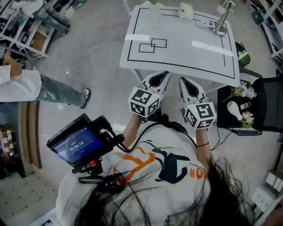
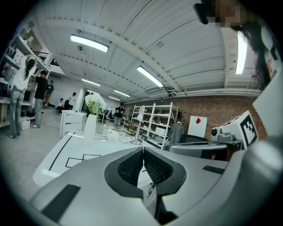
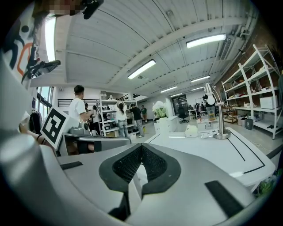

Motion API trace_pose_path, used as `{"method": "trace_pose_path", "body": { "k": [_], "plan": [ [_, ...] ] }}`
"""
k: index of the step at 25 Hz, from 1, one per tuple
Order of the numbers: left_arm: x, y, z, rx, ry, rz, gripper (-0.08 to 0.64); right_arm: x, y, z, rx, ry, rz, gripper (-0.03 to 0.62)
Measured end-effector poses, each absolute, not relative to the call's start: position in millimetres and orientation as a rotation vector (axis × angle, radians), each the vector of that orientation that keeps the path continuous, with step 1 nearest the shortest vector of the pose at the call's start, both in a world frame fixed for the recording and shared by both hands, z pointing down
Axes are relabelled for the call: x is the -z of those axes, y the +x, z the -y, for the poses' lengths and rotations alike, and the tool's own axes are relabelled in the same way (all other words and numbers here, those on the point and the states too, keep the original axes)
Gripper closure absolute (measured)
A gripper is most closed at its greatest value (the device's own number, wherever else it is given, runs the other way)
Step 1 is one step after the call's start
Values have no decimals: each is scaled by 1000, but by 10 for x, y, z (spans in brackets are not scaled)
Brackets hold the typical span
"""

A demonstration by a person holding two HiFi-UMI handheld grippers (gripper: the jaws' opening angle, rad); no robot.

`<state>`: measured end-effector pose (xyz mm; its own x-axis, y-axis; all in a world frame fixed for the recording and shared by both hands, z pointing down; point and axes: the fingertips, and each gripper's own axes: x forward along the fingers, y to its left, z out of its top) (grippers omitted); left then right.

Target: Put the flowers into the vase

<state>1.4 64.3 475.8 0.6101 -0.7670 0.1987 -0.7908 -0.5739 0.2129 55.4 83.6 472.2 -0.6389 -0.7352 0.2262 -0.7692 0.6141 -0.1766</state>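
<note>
- While white flowers [image 2: 94, 103] stand upright in the pale vase [image 2: 90, 129], that vase sits at the far edge of the worktop [image 1: 185, 48], toward its far left corner
- More loose flowers [image 1: 244, 91] lie on the seat of a black chair [image 1: 224, 108] just off the worktop's right edge, with a white object [image 1: 234, 109] among them that I cannot identify
- Left gripper [image 1: 164, 75]: its jaws are pressed together tip to tip with nothing between them; it is held just off the worktop's near edge, pointing across toward the vase
- Right gripper [image 1: 181, 80]: its jaws likewise meet with nothing caught in them; it is held beside the left one at the same near edge, close to it without touching
- A metal stand [image 1: 221, 20] rises at the worktop's far right corner
- A small pale block [image 1: 186, 11] rests at the far edge between the vase and the stand
- Neither gripper touches the flowers, the vase or the worktop
</note>
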Motion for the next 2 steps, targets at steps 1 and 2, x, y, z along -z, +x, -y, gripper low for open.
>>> {"method": "trace_pose_path", "body": {
  "k": [1,2],
  "plan": [
    [-4767,57,-638,-122,2564,1256,548,-4729,597,-838,-391,1280,2696,578],
    [-4778,106,-632,-123,2570,1242,548,-4736,645,-840,-392,1294,2689,578]
  ]
}}
